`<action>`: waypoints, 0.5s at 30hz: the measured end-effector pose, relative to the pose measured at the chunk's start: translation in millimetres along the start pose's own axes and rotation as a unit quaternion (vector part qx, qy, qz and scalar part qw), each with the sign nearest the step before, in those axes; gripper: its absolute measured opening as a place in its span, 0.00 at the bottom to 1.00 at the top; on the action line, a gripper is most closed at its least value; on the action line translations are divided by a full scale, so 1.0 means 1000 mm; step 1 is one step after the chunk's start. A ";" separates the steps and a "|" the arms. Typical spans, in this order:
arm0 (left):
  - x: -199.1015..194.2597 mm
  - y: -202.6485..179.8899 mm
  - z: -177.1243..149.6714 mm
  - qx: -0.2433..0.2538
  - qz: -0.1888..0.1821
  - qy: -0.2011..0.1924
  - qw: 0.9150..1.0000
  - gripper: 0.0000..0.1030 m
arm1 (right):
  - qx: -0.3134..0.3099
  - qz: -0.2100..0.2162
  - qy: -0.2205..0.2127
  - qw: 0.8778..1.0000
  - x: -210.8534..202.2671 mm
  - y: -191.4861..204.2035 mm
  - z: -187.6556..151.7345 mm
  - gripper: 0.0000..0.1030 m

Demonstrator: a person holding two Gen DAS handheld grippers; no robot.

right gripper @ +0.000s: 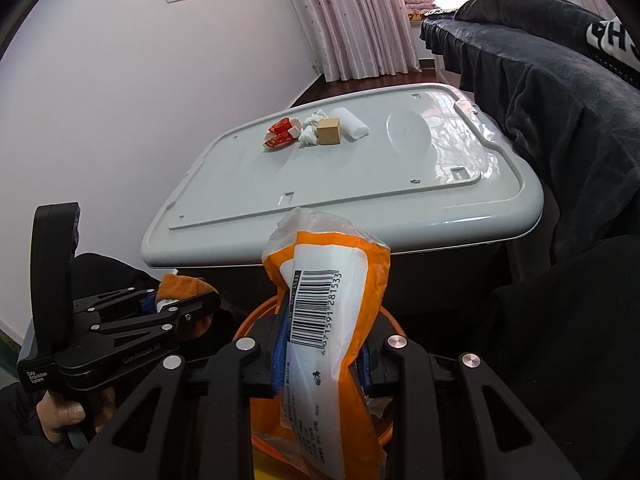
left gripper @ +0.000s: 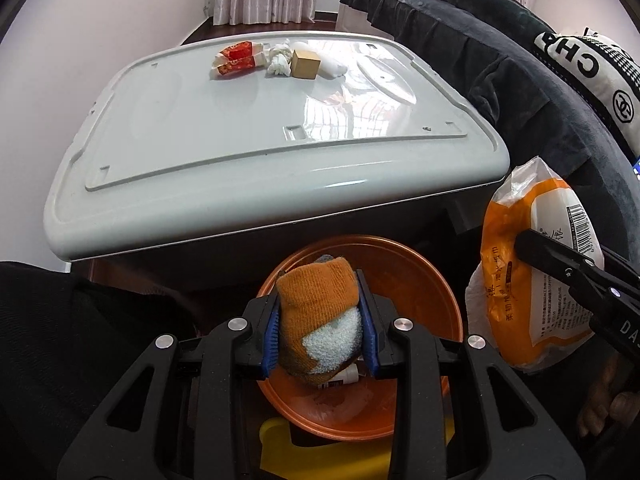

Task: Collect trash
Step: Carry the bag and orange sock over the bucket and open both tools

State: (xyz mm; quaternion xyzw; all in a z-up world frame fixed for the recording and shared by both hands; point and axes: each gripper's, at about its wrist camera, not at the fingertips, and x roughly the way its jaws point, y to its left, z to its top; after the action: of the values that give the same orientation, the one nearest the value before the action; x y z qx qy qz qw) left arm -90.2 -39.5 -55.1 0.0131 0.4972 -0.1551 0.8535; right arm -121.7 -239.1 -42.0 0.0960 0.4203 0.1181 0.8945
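- Trash waits in two places: some is pinched in the grippers above the orange bin point(left gripper: 432, 280), and the rest lies on the grey lid point(left gripper: 200, 140) that serves as a table
- left gripper point(left gripper: 320, 320) has its blue-padded fingers point(left gripper: 272, 328) pressed against both sides of a balled orange-and-white sock point(left gripper: 320, 312), held right over the bin's opening
- right gripper point(right gripper: 324, 348) clamps an orange-and-white plastic wrapper point(right gripper: 320, 320) with a barcode facing the camera; the wrapper stands upright between the fingers, above the bin's rim point(right gripper: 256, 316)
- in the left wrist view the same wrapper point(left gripper: 536, 264) hangs just to the right of the bin, beside the lid's near right corner
- near the lid's far edge, four things sit in a close row: red snack packets point(left gripper: 238, 58), a crumpled white tissue point(left gripper: 280, 60), a small tan box point(left gripper: 306, 64) and a white roll point(left gripper: 334, 64)
- the tissue touches the box; the packets lie just beside the tissue
- a dark blanket point(left gripper: 500, 60) lies along the lid's right side
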 end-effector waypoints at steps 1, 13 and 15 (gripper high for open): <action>0.000 0.000 0.000 0.000 0.000 0.001 1.000 0.30 | 0.000 0.000 0.000 1.000 0.000 0.000 0.000 0.26; 0.003 -0.001 0.000 -0.001 -0.001 0.010 1.000 0.30 | 0.002 0.002 0.006 1.000 0.002 0.001 0.000 0.26; 0.004 -0.001 0.000 -0.001 -0.001 0.012 1.000 0.30 | 0.002 0.002 0.007 1.000 0.003 0.000 0.000 0.26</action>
State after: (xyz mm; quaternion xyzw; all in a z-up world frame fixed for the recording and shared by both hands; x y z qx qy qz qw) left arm -88.6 -41.7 -58.0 0.0134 0.5073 -0.1554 0.8475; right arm -119.5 -237.9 -43.8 0.0982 0.4266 0.1200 0.8910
